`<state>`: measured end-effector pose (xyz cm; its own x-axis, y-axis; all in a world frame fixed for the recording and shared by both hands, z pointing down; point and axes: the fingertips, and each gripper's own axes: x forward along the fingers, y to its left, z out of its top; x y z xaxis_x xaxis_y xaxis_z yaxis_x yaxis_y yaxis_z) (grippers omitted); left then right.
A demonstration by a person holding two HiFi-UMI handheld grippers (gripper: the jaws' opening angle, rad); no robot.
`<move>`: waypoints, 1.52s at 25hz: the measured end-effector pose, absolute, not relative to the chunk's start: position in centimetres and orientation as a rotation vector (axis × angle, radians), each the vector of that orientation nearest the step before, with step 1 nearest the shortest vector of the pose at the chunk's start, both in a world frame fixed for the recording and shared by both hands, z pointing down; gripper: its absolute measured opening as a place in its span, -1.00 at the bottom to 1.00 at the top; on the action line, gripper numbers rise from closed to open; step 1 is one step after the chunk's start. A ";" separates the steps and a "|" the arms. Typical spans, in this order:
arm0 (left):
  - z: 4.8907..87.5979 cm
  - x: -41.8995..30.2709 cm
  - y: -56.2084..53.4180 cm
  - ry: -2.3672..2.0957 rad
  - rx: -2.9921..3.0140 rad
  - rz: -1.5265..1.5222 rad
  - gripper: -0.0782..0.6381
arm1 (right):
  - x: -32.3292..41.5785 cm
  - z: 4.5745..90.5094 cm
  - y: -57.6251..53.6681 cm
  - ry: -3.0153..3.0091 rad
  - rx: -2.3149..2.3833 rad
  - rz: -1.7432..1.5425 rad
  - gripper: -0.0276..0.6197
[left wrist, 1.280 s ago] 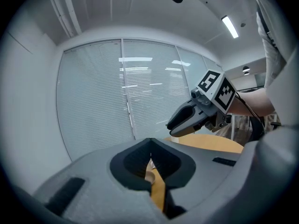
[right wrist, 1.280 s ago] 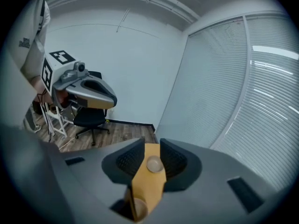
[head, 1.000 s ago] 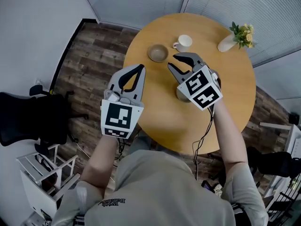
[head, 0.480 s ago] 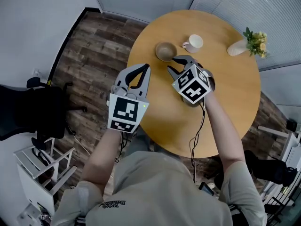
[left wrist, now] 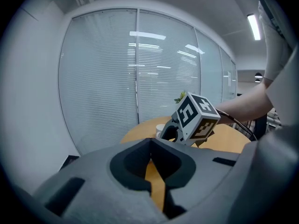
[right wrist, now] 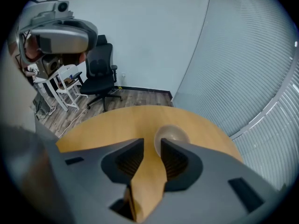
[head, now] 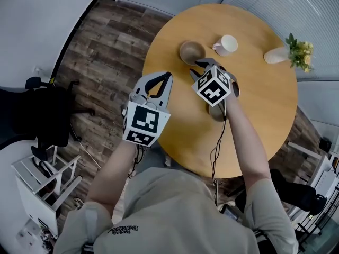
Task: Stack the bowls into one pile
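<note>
**Right gripper closes in on the far bowl**

Over the last second the right gripper [head: 204,66] has come forward across the round wooden table [head: 265,105]. Its tips, which were well short of the brown bowl [head: 191,52], now stand just beside its near rim. Its marker cube [head: 213,85] has slid off the second bowl [head: 217,113]. That bowl now shows as a brownish curve under the wrist, mostly covered by the hand.

The brown bowl sits open side up on the far left part of the table. In the right gripper view it lies just beyond the jaw tips, a little to the right of the gap. Those jaws stand slightly apart, leaving a narrow slot. Only bare tabletop shows between them, and they hold nothing.

The left gripper [head: 165,76] hangs off the table's near left edge, above the wood-plank floor [head: 100,46]. Its jaws meet tip to tip with nothing in them, and its view looks across at the right gripper's cube.

A white mug [head: 228,45] stands just to the right of the brown bowl, apart from it, with its handle turned toward the bowl. It is the closest thing on the right jaw's side. A pale vase [head: 276,55] of yellow flowers sits at the far right edge, well apart from both bowls; I cannot tell whether it stands upright. On the floor to the left are a black office chair [head: 32,115] and, nearer, a white rack [head: 45,179]. Closed blinds [head: 296,9] run behind the table.
</note>
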<state>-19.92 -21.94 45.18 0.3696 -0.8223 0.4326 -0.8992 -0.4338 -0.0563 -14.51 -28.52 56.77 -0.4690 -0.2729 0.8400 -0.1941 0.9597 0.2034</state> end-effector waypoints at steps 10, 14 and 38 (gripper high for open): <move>48.1 -20.5 -22.2 -1.519 2.379 0.623 -0.73 | -14.9 62.0 -29.8 -1.985 0.272 -0.128 -0.58; 49.6 -20.7 -22.0 -1.505 2.347 0.622 -0.73 | -14.8 64.0 -30.4 -1.949 0.258 -0.138 -0.60; 49.2 -21.2 -21.1 -1.447 2.369 0.647 -0.73 | -14.3 62.2 -31.0 -1.993 0.421 -0.145 -0.82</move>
<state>-21.24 -21.11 49.17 0.3945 -0.7611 0.5149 -0.8912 -0.4535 0.0126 -14.30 -30.95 62.22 -0.3919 -0.3555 0.8485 -0.2292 0.9310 0.2842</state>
